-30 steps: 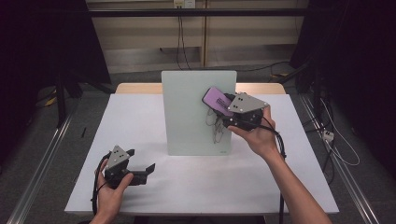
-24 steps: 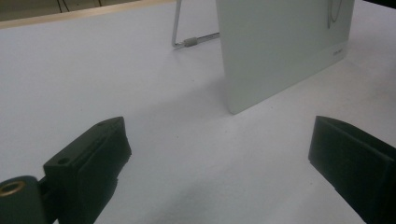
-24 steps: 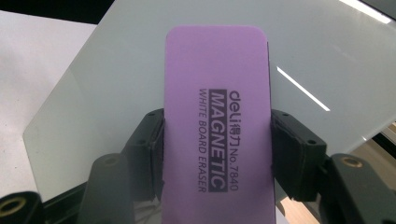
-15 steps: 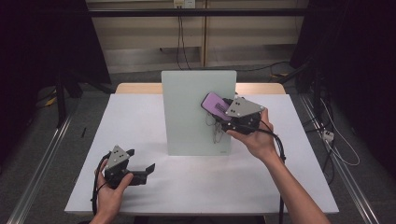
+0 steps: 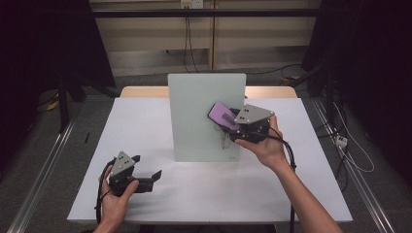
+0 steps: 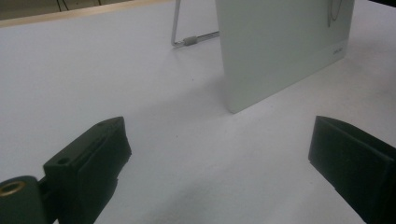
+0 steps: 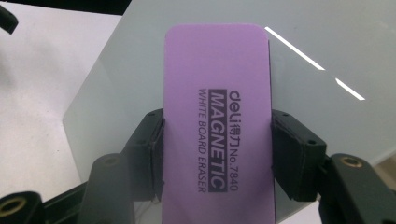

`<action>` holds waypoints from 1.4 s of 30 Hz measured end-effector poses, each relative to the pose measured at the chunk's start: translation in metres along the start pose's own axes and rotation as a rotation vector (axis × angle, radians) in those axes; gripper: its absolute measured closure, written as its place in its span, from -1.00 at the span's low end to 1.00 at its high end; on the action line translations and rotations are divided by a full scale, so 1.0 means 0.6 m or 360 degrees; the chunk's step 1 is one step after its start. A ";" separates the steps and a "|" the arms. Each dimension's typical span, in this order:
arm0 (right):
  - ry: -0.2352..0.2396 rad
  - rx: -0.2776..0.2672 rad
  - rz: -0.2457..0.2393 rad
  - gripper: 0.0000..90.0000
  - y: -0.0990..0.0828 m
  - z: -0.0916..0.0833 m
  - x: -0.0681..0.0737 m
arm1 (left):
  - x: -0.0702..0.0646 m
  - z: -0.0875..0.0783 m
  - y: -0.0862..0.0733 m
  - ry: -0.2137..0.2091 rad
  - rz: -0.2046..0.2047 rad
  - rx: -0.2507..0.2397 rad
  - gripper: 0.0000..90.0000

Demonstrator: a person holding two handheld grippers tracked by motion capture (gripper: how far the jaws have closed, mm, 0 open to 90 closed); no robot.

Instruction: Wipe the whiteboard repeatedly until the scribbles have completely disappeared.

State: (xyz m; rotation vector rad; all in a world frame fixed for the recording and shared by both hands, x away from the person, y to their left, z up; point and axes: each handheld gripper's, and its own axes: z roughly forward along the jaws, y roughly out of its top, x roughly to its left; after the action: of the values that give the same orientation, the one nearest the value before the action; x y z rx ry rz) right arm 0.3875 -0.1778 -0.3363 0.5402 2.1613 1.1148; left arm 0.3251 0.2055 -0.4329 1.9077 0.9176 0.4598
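Observation:
A pale whiteboard (image 5: 204, 114) stands upright on the white table (image 5: 145, 126), with faint pen scribbles low on its right side (image 5: 224, 141). My right gripper (image 5: 228, 121) is shut on a purple magnetic whiteboard eraser (image 5: 223, 115), held against the board's right half. In the right gripper view the eraser (image 7: 217, 121) sits between both pads, over the board (image 7: 317, 42). My left gripper (image 5: 150, 177) rests open on the table at the front left, with nothing between its jaws. The left gripper view looks at the board's lower corner (image 6: 280, 51) and its wire stand (image 6: 180, 32).
The table's wooden far edge (image 5: 145, 91) shows behind the board. Metal floor rails (image 5: 43, 160) run along both sides of the table. Cables (image 5: 340, 141) lie on the floor at the right. White tabletop lies between the two hands.
My right gripper has slid the eraser a little down the board's right side. The left gripper has stayed where it was.

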 end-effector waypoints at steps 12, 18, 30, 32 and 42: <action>0.0117 0.0055 0.0017 -0.05 -0.015 0.013 0.014 | 0.000 0.000 0.000 0.0000 0.0006 0.0002 -0.89; 0.0167 0.0092 0.0008 -0.05 -0.024 0.022 0.027 | -0.001 0.001 0.000 0.0000 0.0009 0.0005 -0.89; 0.0243 0.0169 -0.0016 -0.05 -0.034 0.030 0.039 | 0.000 0.001 0.000 -0.0005 0.0003 0.0004 -0.89; 0.0232 0.0174 -0.0021 -0.05 -0.030 0.027 0.036 | 0.001 0.001 0.000 -0.0004 0.0004 0.0003 -0.89; 0.0081 0.0117 0.0000 -0.05 0.005 -0.010 -0.018 | -0.001 0.003 0.000 -0.0010 -0.0001 0.0003 -0.89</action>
State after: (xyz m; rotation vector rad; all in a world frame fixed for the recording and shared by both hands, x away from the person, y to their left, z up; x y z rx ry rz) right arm 0.3912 -0.1859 -0.3275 0.5497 2.2536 1.0630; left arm 0.3261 0.2041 -0.4338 1.9099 0.9147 0.4526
